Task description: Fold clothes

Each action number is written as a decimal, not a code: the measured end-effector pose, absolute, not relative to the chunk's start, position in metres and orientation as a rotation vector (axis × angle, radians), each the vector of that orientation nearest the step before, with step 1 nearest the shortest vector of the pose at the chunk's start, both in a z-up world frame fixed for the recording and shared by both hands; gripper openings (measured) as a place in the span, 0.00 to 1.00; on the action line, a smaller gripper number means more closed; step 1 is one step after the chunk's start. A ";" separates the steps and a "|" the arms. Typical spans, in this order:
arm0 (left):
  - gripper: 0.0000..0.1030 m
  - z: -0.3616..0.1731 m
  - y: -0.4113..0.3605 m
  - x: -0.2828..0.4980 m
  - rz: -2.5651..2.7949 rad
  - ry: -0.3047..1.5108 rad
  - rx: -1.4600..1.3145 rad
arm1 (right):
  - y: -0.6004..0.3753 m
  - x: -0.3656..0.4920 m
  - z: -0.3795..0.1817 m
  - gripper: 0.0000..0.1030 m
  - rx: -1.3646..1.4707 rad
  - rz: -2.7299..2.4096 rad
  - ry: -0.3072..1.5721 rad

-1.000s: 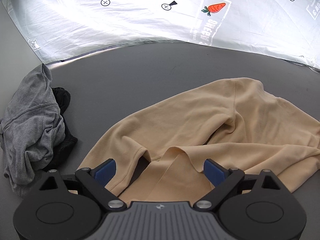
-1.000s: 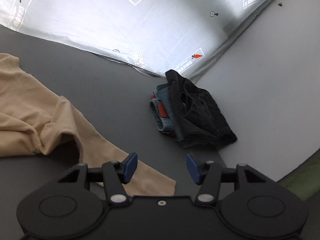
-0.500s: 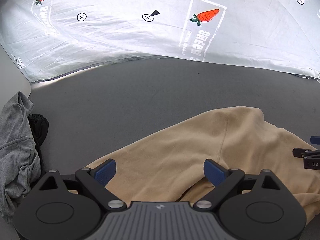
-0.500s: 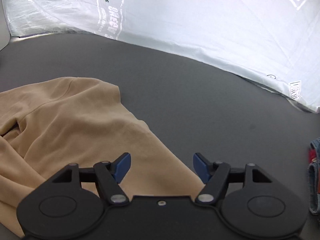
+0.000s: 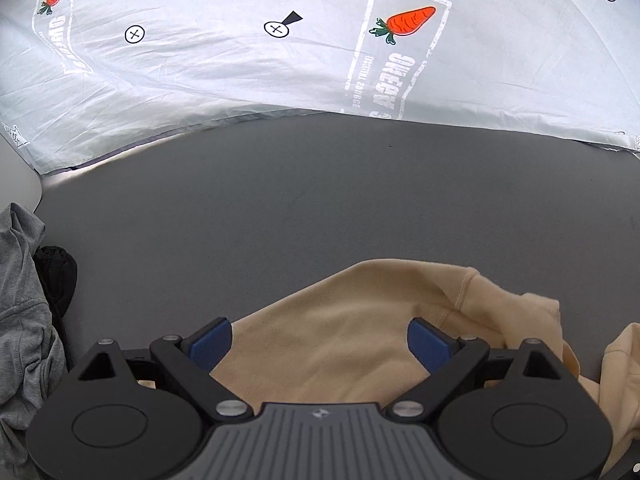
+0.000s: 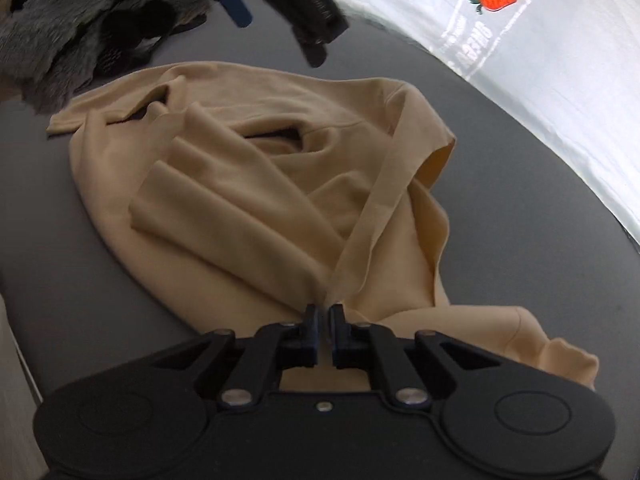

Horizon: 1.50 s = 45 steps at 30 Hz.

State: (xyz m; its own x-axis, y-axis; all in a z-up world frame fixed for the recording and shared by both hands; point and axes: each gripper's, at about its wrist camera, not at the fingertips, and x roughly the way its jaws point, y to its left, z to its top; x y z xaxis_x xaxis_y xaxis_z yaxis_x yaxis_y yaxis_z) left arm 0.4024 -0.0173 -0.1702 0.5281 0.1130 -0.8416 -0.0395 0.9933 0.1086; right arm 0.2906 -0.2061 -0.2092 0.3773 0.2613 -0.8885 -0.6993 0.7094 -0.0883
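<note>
Both claws matter: right gripper (image 6: 324,312) is closing on the crumpled tan knit shirt (image 6: 248,184) hem at six o'clock, so lift it slowly while the wide-open left gripper (image 5: 320,338) hovers above.

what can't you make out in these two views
- Left wrist view: the grey garment is cut off by the left edge; the black item lies half under it.
- Right wrist view: the dark blurred shape at top left is unidentifiable.
- Right wrist view: the tan shirt is bunched, hiding its layout.

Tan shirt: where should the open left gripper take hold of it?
On the tan shirt, grip the curved free edge lying flat on the dark table, coming down from above. The right gripper is already closing on a fold.
</note>
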 end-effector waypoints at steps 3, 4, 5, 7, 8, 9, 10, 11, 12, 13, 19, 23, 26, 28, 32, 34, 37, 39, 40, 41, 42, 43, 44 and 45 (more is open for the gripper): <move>0.92 -0.167 -0.019 0.391 0.074 1.003 0.087 | -0.224 0.298 -0.195 0.12 -0.313 0.583 1.028; 0.92 -0.167 -0.019 0.388 0.071 1.007 0.085 | -0.232 0.304 -0.187 0.16 -0.261 0.542 1.012; 0.92 -0.169 -0.019 0.387 0.070 1.015 0.082 | -0.241 0.310 -0.180 0.23 -0.217 0.509 0.995; 0.92 -0.172 -0.019 0.386 0.066 1.032 0.077 | -0.257 0.324 -0.170 0.44 -0.166 0.424 0.946; 0.92 -0.171 -0.021 0.387 0.059 1.033 0.078 | -0.261 0.332 -0.171 0.44 -0.166 0.377 0.938; 0.92 -0.171 -0.022 0.387 0.052 1.033 0.080 | -0.266 0.342 -0.174 0.44 -0.172 0.326 0.938; 0.92 -0.168 -0.025 0.389 0.036 1.026 0.081 | -0.270 0.352 -0.177 0.45 -0.179 0.275 0.937; 0.92 -0.165 -0.030 0.391 0.015 1.018 0.082 | -0.274 0.360 -0.179 0.45 -0.177 0.243 0.940; 0.92 -0.163 -0.037 0.393 -0.009 1.014 0.088 | -0.277 0.368 -0.181 0.48 -0.170 0.226 0.945; 0.92 -0.162 -0.043 0.395 -0.032 1.009 0.094 | -0.280 0.375 -0.183 0.51 -0.162 0.208 0.950; 0.94 -0.175 -0.094 0.402 -0.139 0.980 0.223 | -0.259 0.384 -0.205 0.64 -0.180 0.228 1.032; 0.94 -0.194 -0.115 0.406 -0.135 0.987 0.322 | -0.255 0.365 -0.218 0.63 -0.358 0.078 1.044; 0.94 -0.200 -0.117 0.415 -0.081 0.984 0.392 | -0.269 0.352 -0.217 0.63 -0.400 -0.068 1.051; 0.94 -0.195 -0.111 0.420 -0.072 0.989 0.377 | -0.283 0.345 -0.209 0.64 -0.365 -0.153 1.066; 0.94 -0.190 -0.100 0.426 -0.077 1.012 0.358 | -0.303 0.336 -0.194 0.66 -0.293 -0.258 1.074; 0.94 -0.190 -0.101 0.424 -0.077 1.008 0.380 | -0.304 0.334 -0.190 0.66 -0.305 -0.293 1.051; 0.94 -0.189 -0.102 0.425 -0.073 0.997 0.376 | -0.299 0.336 -0.189 0.66 -0.368 -0.341 0.985; 0.94 -0.191 -0.105 0.430 -0.069 0.996 0.375 | -0.293 0.340 -0.193 0.61 -0.452 -0.335 0.950; 0.94 -0.192 -0.107 0.433 -0.069 0.991 0.376 | -0.290 0.342 -0.196 0.52 -0.501 -0.322 0.935; 0.94 -0.194 -0.109 0.437 -0.070 0.983 0.377 | -0.288 0.344 -0.199 0.45 -0.542 -0.312 0.922; 0.92 -0.196 -0.111 0.441 -0.067 0.978 0.375 | -0.286 0.347 -0.201 0.34 -0.575 -0.304 0.909; 0.82 -0.197 -0.112 0.445 -0.065 0.973 0.372 | -0.284 0.349 -0.202 0.22 -0.599 -0.299 0.891; 0.60 -0.199 -0.114 0.450 -0.064 0.970 0.368 | -0.283 0.351 -0.202 0.18 -0.617 -0.296 0.871; 0.49 -0.201 -0.115 0.457 -0.071 0.987 0.340 | -0.282 0.353 -0.201 0.15 -0.635 -0.297 0.847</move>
